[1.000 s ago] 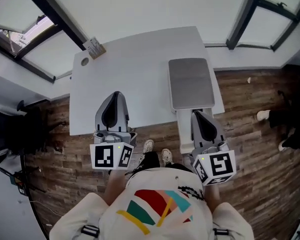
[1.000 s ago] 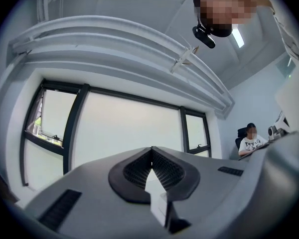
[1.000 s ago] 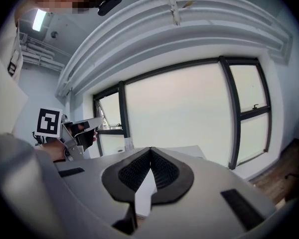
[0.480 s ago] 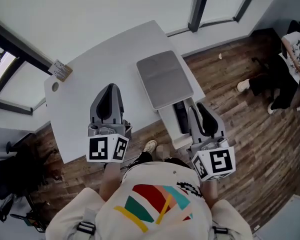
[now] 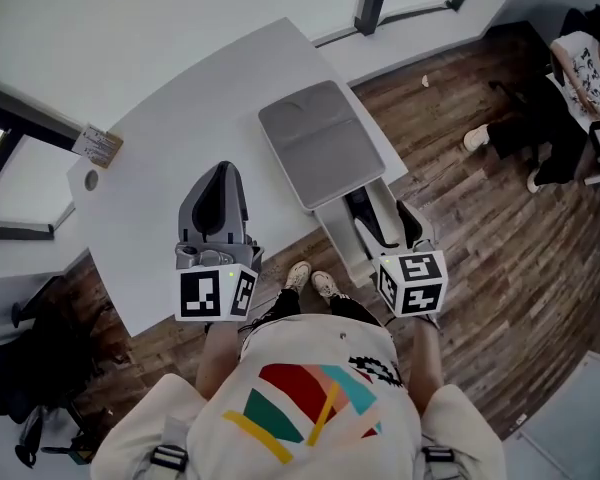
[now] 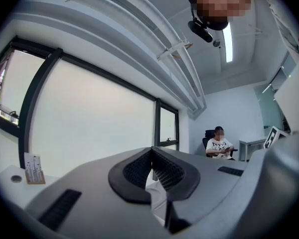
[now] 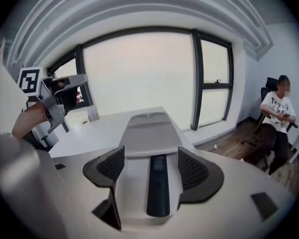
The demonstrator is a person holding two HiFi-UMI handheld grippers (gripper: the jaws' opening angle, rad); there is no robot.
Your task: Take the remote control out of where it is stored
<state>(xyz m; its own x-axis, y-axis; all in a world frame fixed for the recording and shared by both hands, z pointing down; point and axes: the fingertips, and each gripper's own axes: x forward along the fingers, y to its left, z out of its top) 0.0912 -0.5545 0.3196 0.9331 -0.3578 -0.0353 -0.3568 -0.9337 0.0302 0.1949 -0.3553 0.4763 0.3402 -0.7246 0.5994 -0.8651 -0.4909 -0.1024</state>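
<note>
A black remote control [image 7: 157, 185] lies lengthwise in a narrow white drawer [image 7: 132, 183] pulled out from under a grey pad [image 7: 152, 133] on the white table. My right gripper [image 7: 152, 171] hangs just over the drawer with its jaws opening. The remote lies between them and the pads do not touch it. In the head view the remote [image 5: 359, 206] shows in the drawer [image 5: 338, 236] beside the right gripper [image 5: 383, 223]. My left gripper [image 5: 212, 193] hovers over the table [image 5: 180, 98], shut and holding nothing; its pads meet in the left gripper view [image 6: 151, 156].
A small card stand [image 5: 98, 145] and a round hole [image 5: 90, 180] are at the table's far left corner. A seated person [image 5: 580, 68] is off to the right on the wooden floor [image 5: 480, 218]. A dark office chair [image 5: 20, 368] stands at lower left.
The right gripper's jaws have spread from shut to wide apart on either side of the remote. The head view has swung round. The left gripper stays shut over the table.
</note>
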